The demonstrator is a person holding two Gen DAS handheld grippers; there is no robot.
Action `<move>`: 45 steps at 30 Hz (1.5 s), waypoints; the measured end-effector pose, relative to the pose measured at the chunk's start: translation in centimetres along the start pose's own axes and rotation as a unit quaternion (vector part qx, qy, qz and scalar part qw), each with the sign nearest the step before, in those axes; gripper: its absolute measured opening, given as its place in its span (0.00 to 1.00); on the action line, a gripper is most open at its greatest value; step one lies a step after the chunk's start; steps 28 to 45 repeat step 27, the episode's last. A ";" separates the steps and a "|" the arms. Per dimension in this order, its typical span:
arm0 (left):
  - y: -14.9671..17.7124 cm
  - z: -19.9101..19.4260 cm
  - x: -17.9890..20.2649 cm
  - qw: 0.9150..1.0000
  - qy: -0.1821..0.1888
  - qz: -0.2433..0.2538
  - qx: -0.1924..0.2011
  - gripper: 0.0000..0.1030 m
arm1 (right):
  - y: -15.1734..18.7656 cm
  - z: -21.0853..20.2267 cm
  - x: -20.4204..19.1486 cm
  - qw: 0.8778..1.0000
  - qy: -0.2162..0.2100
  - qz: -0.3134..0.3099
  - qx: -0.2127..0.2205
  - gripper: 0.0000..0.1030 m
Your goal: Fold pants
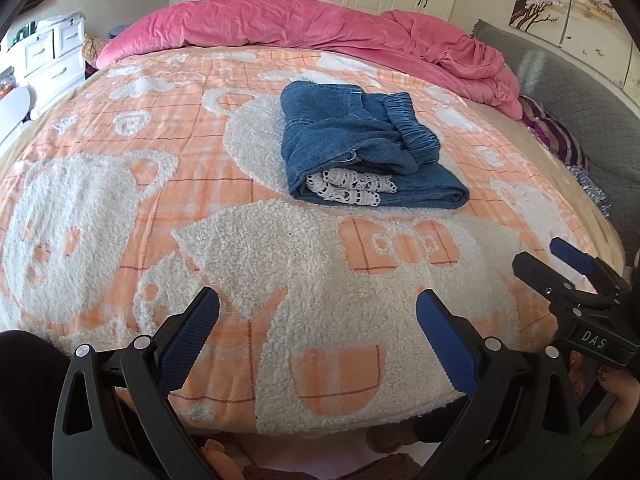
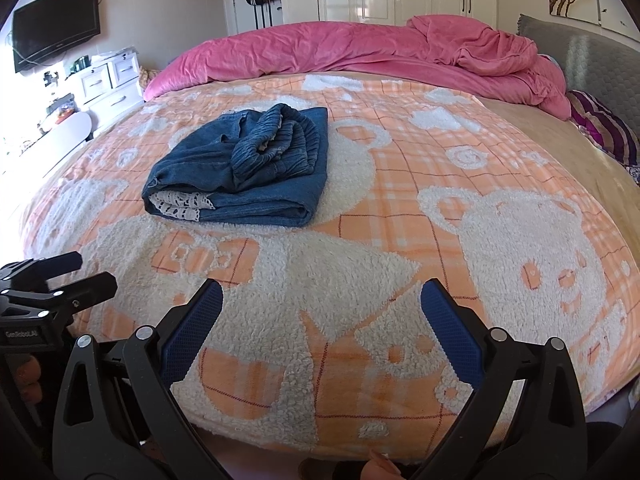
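Blue denim pants (image 1: 360, 144) with white lace trim lie folded in a compact bundle on the orange-and-white bear blanket (image 1: 160, 208); they also show in the right wrist view (image 2: 248, 168). My left gripper (image 1: 318, 312) is open and empty, held over the near edge of the bed, well short of the pants. My right gripper (image 2: 322, 304) is open and empty, also near the bed's front edge. The right gripper shows at the right of the left wrist view (image 1: 550, 256), and the left gripper at the left of the right wrist view (image 2: 94, 268).
A rumpled pink duvet (image 1: 320, 24) lies across the far side of the bed. A grey headboard (image 1: 580, 92) and striped pillow (image 1: 556, 136) are at the right. White drawers (image 2: 108, 84) and a wall TV (image 2: 56, 36) stand at the left, wardrobes behind.
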State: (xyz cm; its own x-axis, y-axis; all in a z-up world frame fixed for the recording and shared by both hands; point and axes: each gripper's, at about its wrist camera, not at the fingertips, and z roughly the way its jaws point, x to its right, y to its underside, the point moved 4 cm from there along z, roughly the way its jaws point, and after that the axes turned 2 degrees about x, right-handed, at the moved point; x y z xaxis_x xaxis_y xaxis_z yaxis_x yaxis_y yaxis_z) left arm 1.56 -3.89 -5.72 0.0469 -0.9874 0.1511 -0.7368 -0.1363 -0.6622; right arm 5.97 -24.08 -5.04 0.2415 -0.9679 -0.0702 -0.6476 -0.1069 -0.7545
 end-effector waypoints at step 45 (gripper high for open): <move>-12.6 6.4 -20.2 0.974 -0.186 -0.113 -0.063 0.96 | -8.4 4.2 20.7 0.982 0.128 0.134 -0.043 0.91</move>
